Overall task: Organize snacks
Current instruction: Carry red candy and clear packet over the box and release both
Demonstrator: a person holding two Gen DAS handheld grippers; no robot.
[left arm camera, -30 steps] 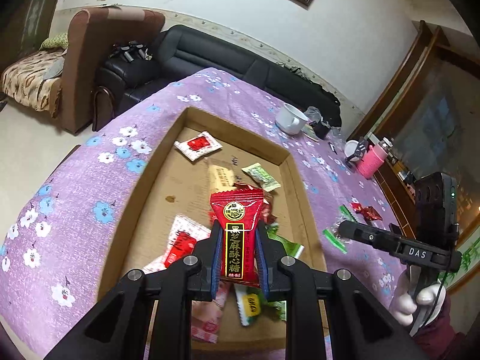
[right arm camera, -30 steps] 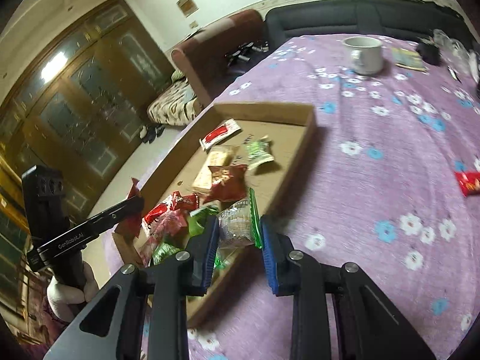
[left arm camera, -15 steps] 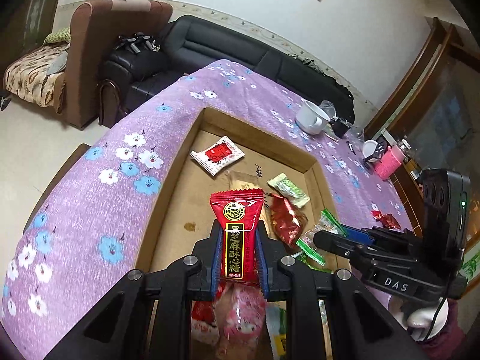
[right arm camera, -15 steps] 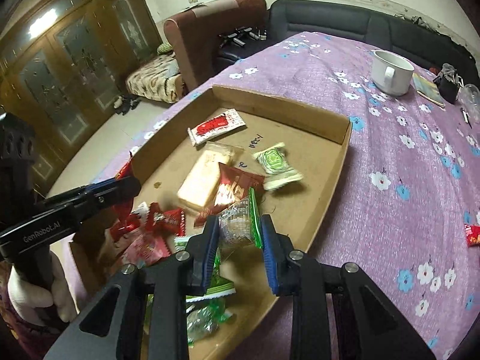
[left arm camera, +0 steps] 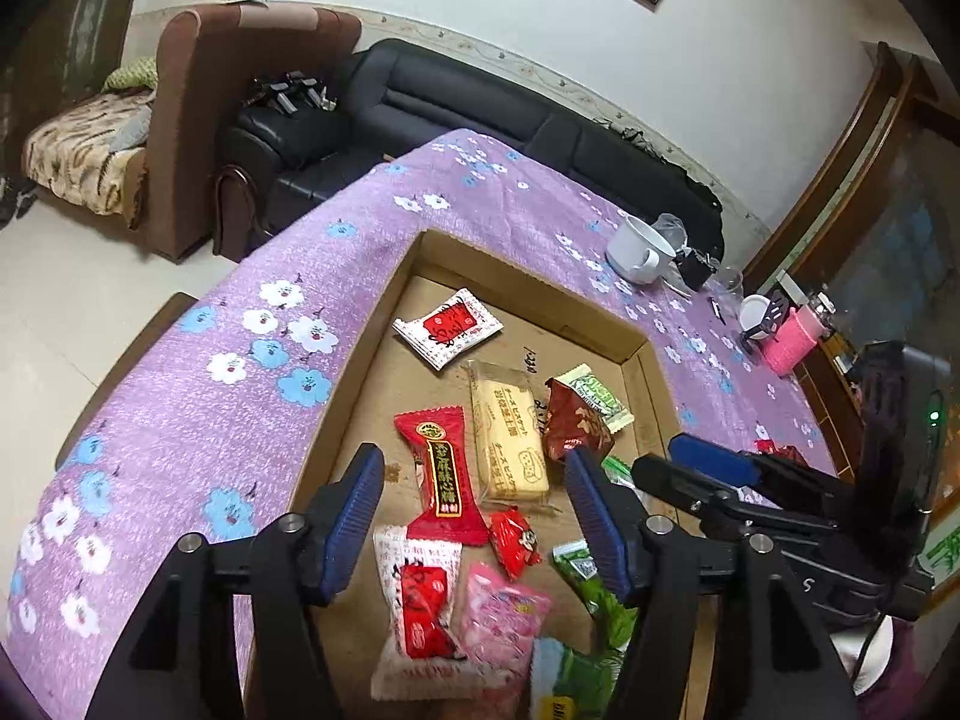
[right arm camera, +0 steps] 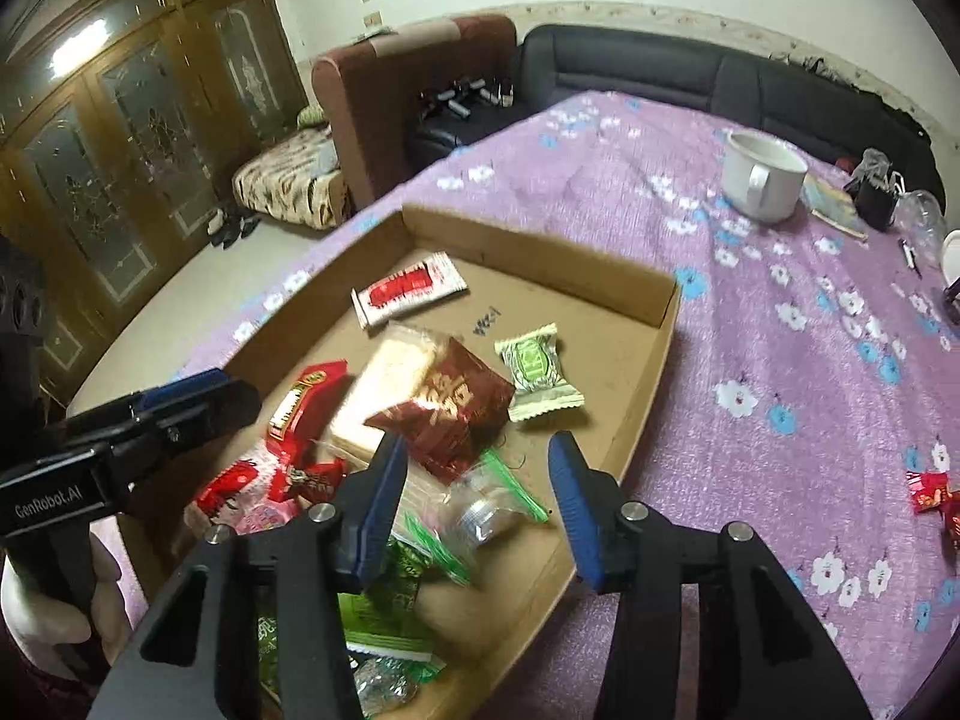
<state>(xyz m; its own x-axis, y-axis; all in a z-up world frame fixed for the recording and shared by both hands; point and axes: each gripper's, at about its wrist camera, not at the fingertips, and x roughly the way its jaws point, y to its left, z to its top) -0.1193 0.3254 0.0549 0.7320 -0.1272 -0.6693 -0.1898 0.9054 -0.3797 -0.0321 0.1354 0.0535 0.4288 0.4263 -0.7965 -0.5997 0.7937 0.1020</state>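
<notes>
Over a purple flowered desk (left arm camera: 252, 372) in a sitting room, a shallow cardboard tray (left arm camera: 384, 324) holds nearly all the snacks as both tools hang above it. Largest of the packets is the pale wafer bar (left arm camera: 507, 432), lying flat mid-tray; just left of it rests the long red candy (left arm camera: 444, 474), directly beyond the left gripper (left arm camera: 474, 516), whose fingers stand wide apart and hold nothing. The right gripper (right arm camera: 474, 504) is likewise spread wide and empty, with a clear green-edged packet (right arm camera: 486, 510) lying loose beneath it beside a dark red pouch (right arm camera: 450, 408) and a small green sweet (right arm camera: 534, 372).

Two small red sweets (right arm camera: 933, 492) sit outside the tray on the cloth, well apart from the rest, and appear to be what remains to collect. The risk from here is crowding: the near end of the tray is heaped with overlapping wrappers, so a low pass by either tool could drag packets over the short wall, and the two grippers hang close enough to knock together. A white mug (right arm camera: 762, 180) and a pink cup (left arm camera: 792, 348) stand far back, clear of the reach.
</notes>
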